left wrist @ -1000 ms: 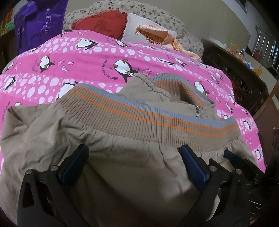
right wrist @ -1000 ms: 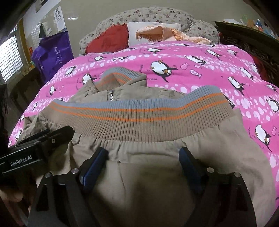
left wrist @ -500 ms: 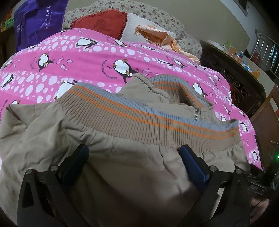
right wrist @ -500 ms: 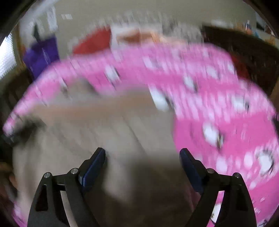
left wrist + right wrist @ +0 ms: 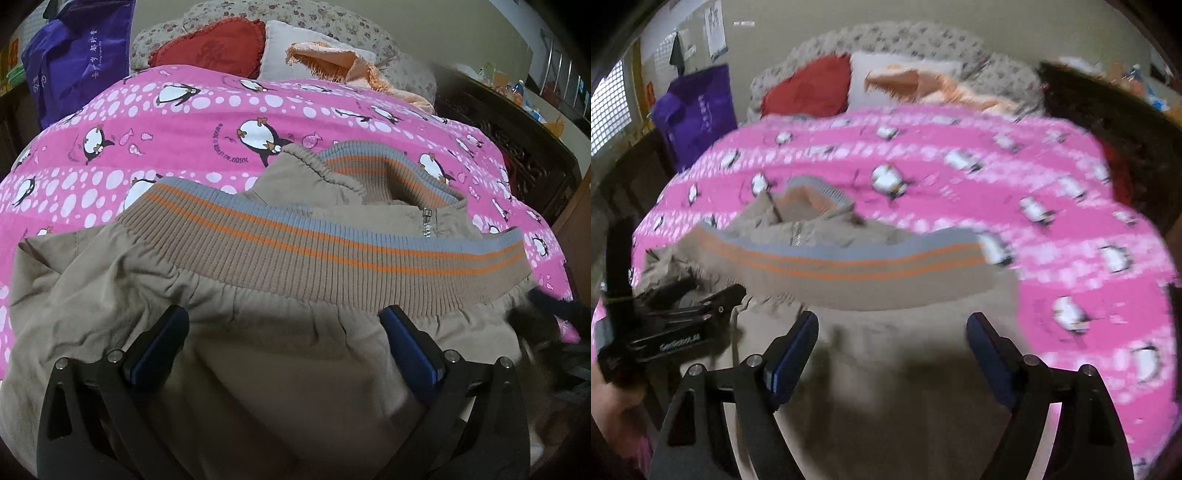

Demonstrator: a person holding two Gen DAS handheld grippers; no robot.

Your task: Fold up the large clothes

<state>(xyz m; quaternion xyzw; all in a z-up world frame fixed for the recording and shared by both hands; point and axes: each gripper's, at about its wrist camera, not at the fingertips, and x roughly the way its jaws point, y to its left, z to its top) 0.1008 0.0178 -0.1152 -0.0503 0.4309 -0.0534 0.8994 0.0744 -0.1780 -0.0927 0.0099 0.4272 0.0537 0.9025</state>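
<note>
A khaki jacket (image 5: 280, 369) lies folded on the bed. Its ribbed hem (image 5: 295, 258), striped orange and grey-blue, runs across the fold, and the collar (image 5: 388, 173) with the zip pull lies beyond it. My left gripper (image 5: 284, 332) is open just over the khaki cloth below the hem, with nothing pinched between its blue pads (image 5: 162, 343). The right wrist view is blurred. There my right gripper (image 5: 890, 343) is open above the jacket (image 5: 886, 387) and grips nothing. The left gripper (image 5: 713, 299) shows side-on at the jacket's left end, held by a hand (image 5: 613, 406).
The pink penguin bedspread (image 5: 147, 155) covers the bed around the jacket. A red heart cushion (image 5: 210, 48), a white pillow and an orange cloth (image 5: 332, 62) lie at the head. A purple bag (image 5: 698, 107) stands at the left and dark carved wooden furniture (image 5: 517, 147) at the right.
My right gripper has lifted and drawn back from the jacket, so its view takes in more of the bedspread, with motion blur. The left gripper has hardly moved. Both stay open.
</note>
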